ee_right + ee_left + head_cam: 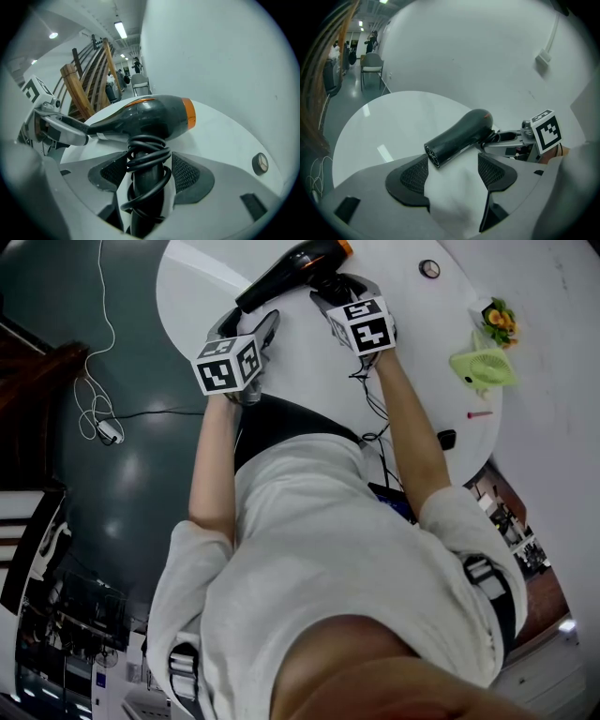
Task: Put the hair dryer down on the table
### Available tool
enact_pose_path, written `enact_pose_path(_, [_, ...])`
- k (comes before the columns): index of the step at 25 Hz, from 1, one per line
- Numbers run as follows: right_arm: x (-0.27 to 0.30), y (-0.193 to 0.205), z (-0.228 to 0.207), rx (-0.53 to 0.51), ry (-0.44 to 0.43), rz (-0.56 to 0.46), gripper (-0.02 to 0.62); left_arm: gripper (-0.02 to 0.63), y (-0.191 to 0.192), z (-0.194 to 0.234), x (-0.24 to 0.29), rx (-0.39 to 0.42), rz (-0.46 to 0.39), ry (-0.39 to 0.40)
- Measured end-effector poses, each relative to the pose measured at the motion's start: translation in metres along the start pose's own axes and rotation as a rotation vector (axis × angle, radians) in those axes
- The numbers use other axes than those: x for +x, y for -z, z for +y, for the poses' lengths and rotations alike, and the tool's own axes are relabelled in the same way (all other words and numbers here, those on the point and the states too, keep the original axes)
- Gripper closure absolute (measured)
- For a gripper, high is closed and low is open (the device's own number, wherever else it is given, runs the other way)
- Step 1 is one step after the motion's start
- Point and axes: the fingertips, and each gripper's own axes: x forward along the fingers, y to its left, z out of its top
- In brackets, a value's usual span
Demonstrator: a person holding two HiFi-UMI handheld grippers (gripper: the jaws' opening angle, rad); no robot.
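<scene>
White round table (187, 296) fills the upper head view, against a pale wall. Toward 12 o'clock, the black hair dryer (291, 268) lies level over it, orange end toward 1 o'clock. The right gripper (149, 172) is clamped on its handle, over the wound cord (147, 154). The left gripper (453, 172) is spread wide and empty, with the nozzle just ahead. A green fan (483, 367) sits at 2 o'clock.

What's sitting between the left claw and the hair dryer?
Nothing: the left gripper view shows the left gripper open, with only bare white table between its jaws, up to the nozzle of the hair dryer.
</scene>
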Motion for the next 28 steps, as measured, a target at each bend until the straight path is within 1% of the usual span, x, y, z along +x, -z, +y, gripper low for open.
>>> enact_pose_path(4, [-0.011, 0.002, -0.001, 0.076, 0.014, -0.042, 0.301, 0.264, 0.003, 0.005, -0.008, -0.007, -0.009, -0.009])
enact_pose_path(8, [-0.023, 0.005, -0.001, 0.086, 0.048, -0.058, 0.302, 0.264, 0.006, 0.007, -0.016, -0.004, -0.015, -0.004])
enact_pose_path(14, [-0.038, 0.011, 0.010, 0.112, 0.070, -0.083, 0.311, 0.265, 0.013, 0.007, -0.028, -0.012, -0.041, 0.002])
enact_pose_path(17, [-0.047, 0.016, 0.016, 0.125, 0.087, -0.094, 0.318, 0.274, 0.017, 0.007, -0.034, 0.000, -0.048, -0.001])
enact_pose_path(20, [-0.056, 0.023, 0.022, 0.134, 0.111, -0.103, 0.334, 0.302, 0.024, 0.004, -0.039, 0.014, -0.048, 0.003])
enact_pose_path(23, [-0.068, 0.030, 0.024, 0.145, 0.145, -0.122, 0.362, 0.354, 0.030, -0.004, -0.042, 0.031, -0.055, 0.017])
enact_pose_path(28, [-0.088, 0.044, 0.030, 0.188, 0.187, -0.150, 0.383, 0.443, 0.041, -0.011, -0.050, 0.087, -0.067, 0.013])
